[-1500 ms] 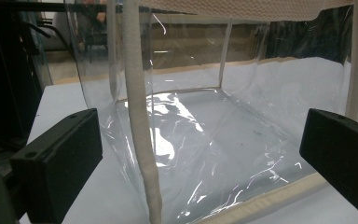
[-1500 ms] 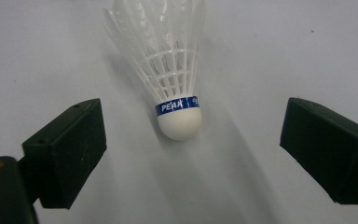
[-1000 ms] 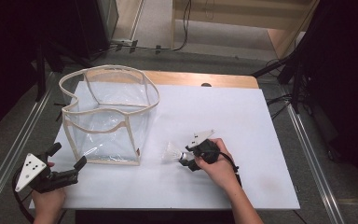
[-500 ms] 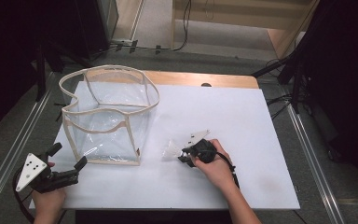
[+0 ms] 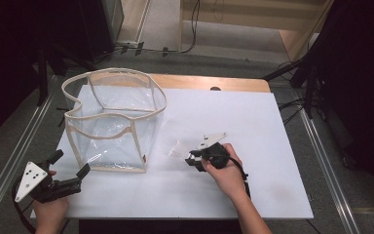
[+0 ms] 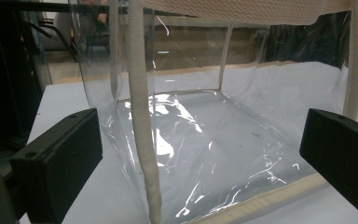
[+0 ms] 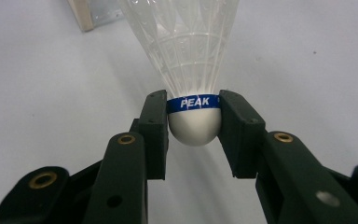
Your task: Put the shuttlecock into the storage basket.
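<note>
While the left gripper (image 5: 68,168) sits down at the near left corner of the white table (image 5: 272,141), its jaws are spread wide with nothing between them, and they're aimed at the clear bag (image 5: 112,124) just beyond them. In the left gripper view you can see right through the bag's (image 6: 200,154) plastic wall, with a cream fabric strap (image 6: 142,130) running down its front. The bag stands upright with its top open on the left half of the table. Moving right, a white plastic shuttlecock (image 5: 177,149) lies on the table near the bag's right side. The right gripper (image 5: 193,159) is clamped on its rounded cork end; the right gripper view shows the shuttlecock (image 7: 191,70) pinched at a blue band reading PEAK, skirt pointing away.
</note>
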A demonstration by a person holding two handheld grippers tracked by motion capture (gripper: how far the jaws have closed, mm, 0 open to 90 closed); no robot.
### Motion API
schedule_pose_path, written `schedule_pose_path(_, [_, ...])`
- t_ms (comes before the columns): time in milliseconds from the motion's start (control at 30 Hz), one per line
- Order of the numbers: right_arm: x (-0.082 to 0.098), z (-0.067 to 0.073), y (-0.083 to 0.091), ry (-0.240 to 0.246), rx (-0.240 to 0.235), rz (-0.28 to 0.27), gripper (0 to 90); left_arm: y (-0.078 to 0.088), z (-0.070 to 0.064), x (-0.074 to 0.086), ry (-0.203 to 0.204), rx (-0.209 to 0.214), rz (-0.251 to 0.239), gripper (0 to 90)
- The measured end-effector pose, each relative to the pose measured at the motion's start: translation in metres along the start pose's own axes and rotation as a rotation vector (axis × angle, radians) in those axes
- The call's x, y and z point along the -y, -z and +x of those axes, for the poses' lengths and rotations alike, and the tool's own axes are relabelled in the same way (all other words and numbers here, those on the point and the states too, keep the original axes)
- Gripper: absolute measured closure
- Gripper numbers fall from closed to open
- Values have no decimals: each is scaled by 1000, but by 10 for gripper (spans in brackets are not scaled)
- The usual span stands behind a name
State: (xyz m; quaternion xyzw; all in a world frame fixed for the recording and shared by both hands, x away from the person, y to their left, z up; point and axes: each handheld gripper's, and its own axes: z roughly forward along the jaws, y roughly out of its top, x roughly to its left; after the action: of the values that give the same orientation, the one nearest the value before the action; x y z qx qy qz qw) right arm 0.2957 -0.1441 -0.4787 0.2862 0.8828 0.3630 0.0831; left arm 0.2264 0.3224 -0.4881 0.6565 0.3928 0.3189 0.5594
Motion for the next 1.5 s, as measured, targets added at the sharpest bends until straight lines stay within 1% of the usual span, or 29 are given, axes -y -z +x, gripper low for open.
schedule_pose_path(100, [-3,0,2,-6,-7,-12,619,0,0,0,0,0,2,0])
schedule_pose_path(133, [-6,1,5,-7,-13,-28,618,0,-1,0,0,-2,5,0])
schedule_pose_path(167, [-6,1,5,-7,-13,-28,618,0,-1,0,0,-2,5,0])
schedule_pose_path(200, [-9,1,9,-10,-18,-43,618,0,-1,0,0,-3,5,0])
schedule_pose_path(333, [-15,-1,13,-8,-19,-65,618,-1,-2,0,-4,-6,9,0])
schedule_pose_path(367, [-17,-1,15,-18,-19,-67,618,0,-2,0,-4,-6,11,0])
schedule_pose_path(467, [-19,-2,17,-25,-20,-76,618,-1,-2,0,-2,-7,11,0])
schedule_pose_path(500, [-22,-3,18,-24,-24,-89,618,-1,-2,0,-2,-8,11,0])
schedule_pose_path(533, [-23,-3,19,-30,-25,-89,618,-1,-2,0,-2,-8,13,0])
schedule_pose_path(700, [-30,-4,24,-22,-29,-104,618,-2,-3,0,-10,-21,20,0])
schedule_pose_path(1100, [-46,-7,34,-6,-17,-117,618,-2,-2,0,-4,-13,24,0])
schedule_pose_path(1200, [-52,-7,37,-2,-19,-129,618,-2,-2,0,-4,-12,24,0])
schedule_pose_path(1467, [-61,-9,43,-2,-25,-148,618,-2,-3,0,-6,-10,28,0])
schedule_pose_path(1500, [-63,-9,44,-1,-27,-158,618,-2,-2,0,-6,-10,28,0])
